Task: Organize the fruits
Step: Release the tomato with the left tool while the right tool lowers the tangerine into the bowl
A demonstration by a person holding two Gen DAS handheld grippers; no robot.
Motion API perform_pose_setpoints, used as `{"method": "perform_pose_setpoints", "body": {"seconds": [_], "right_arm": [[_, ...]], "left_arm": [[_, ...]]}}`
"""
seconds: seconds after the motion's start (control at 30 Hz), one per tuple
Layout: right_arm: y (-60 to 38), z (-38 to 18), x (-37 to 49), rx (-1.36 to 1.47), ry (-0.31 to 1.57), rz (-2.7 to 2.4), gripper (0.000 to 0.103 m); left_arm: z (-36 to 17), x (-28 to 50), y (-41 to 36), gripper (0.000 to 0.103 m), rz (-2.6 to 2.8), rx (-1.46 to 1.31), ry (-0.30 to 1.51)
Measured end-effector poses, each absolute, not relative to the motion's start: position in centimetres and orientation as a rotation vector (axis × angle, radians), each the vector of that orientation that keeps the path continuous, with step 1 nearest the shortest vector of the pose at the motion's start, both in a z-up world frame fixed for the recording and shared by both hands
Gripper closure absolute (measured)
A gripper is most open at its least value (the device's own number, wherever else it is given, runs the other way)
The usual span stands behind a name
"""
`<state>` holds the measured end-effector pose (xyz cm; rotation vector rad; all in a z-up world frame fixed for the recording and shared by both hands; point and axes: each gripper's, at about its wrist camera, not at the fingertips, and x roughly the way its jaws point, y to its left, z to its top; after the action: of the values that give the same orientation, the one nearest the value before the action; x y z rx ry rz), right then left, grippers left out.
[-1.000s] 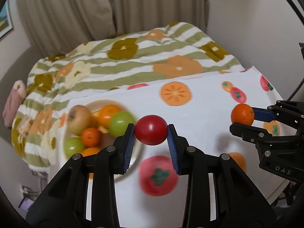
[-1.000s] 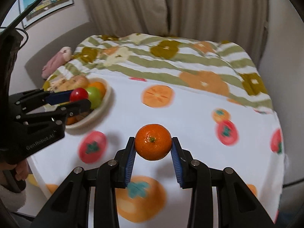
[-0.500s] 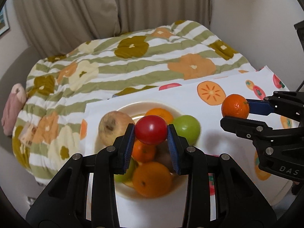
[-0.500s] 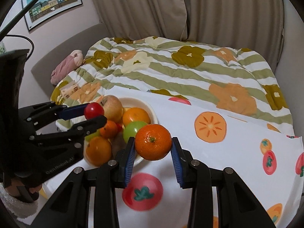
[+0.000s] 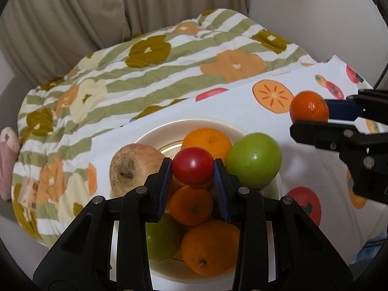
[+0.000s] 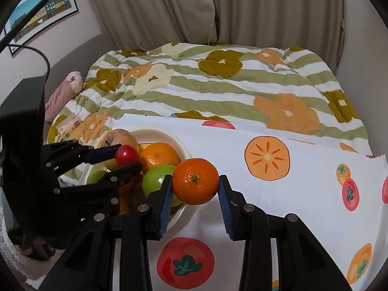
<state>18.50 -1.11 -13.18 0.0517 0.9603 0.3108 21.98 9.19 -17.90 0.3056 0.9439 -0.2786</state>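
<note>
My left gripper [image 5: 193, 167] is shut on a small red tomato [image 5: 192, 165] and hangs over the cream bowl [image 5: 155, 133]. The bowl holds a brownish apple [image 5: 134, 167], a green apple [image 5: 254, 160] and several oranges [image 5: 206, 140]. My right gripper [image 6: 196, 185] is shut on a tangerine [image 6: 196, 181], just right of the bowl's rim [image 6: 179, 143]. In the right wrist view the left gripper [image 6: 126, 156] shows with the tomato [image 6: 126, 154] above the fruit. In the left wrist view the right gripper [image 5: 309, 115] and tangerine [image 5: 309, 106] sit at right.
The bowl stands near the left end of a white cloth [image 6: 303, 194] printed with tomatoes and persimmons. Behind it lies a striped floral quilt [image 6: 218, 84], with a pink soft toy [image 6: 63, 92] at its left and curtains [image 6: 218, 7] at the back.
Both grippers have moved left across the cloth with their fruit. The left one has come over the bowl and lower; the right one has reached the bowl's right rim.
</note>
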Motion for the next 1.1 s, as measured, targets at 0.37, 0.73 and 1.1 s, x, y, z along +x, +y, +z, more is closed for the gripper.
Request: {"method": "perform_pose_setpoints", "body": {"seconds": [0.37,0.73,1.1], "right_arm": [[0.1,-12.5,19.2,0.059,0.948,0.32,0.069],[3.9,-11.9,21.5,0.006,0.939,0.415,0.069],[7.2,-13.9,24.9,-0.012,1.002,0.493,0.069]], "left_arm": [[-15.2,20.4,11.3,0.0,-0.266,0.283,0.837],[-14.2,19.1,15.4,0.0,-0.187,0.235,0.85],[-14.9,19.1,18.1,0.0,-0.153,0.189,0.874]]}}
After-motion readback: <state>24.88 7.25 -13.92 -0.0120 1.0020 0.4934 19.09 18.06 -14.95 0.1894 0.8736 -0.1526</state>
